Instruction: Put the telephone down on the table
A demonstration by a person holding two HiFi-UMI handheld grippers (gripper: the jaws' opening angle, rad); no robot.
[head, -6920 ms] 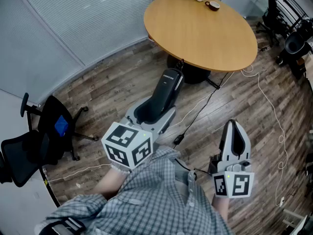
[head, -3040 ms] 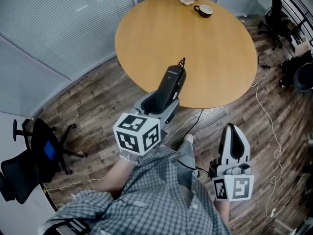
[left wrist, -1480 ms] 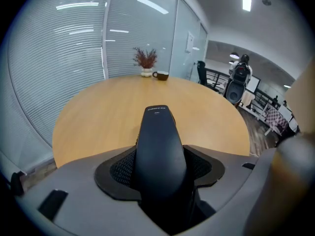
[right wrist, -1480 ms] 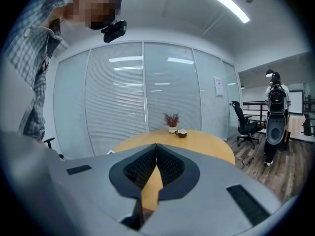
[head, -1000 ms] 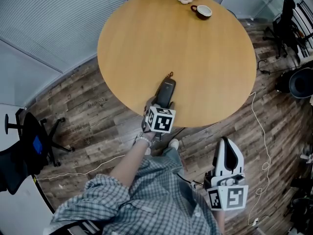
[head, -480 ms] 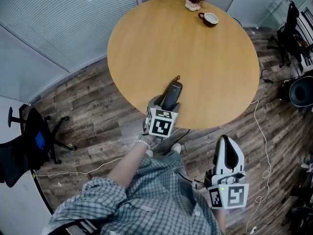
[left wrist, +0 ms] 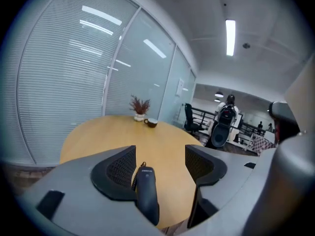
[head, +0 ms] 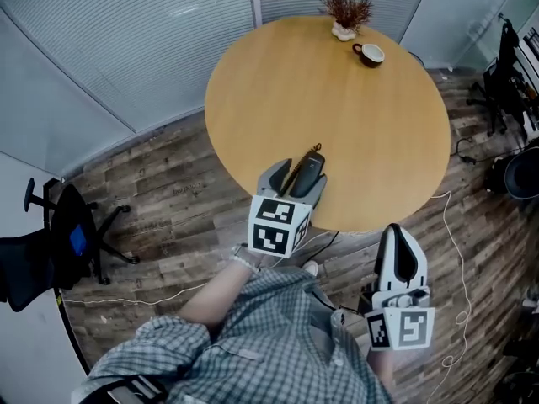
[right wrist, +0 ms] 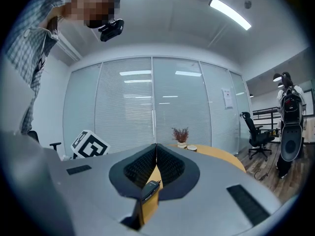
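The black telephone handset [head: 308,173] lies flat on the round wooden table [head: 337,99], close to its near edge, with its coiled cord at the far end. My left gripper [head: 298,175] hovers above it. Its jaws have just been opening and now stand wide apart. In the left gripper view the telephone [left wrist: 146,194] shows below and between the jaws of the left gripper [left wrist: 160,156], nearer the left one, and neither pad touches it. My right gripper [head: 398,231] hangs off the table at the lower right, jaws closed together and empty. The right gripper view shows the right gripper [right wrist: 156,154] shut, with the telephone [right wrist: 150,191] beyond it.
A small dried plant [head: 345,11] and a cup on a saucer [head: 369,54] stand at the table's far edge. Black office chairs stand at the left [head: 50,242] and far right [head: 514,66]. A white cable [head: 455,225] trails over the wooden floor. Blinds and glass walls lie behind.
My left gripper has lifted up off the table with open jaws, and the telephone stays lying on the table. The right gripper has barely moved.
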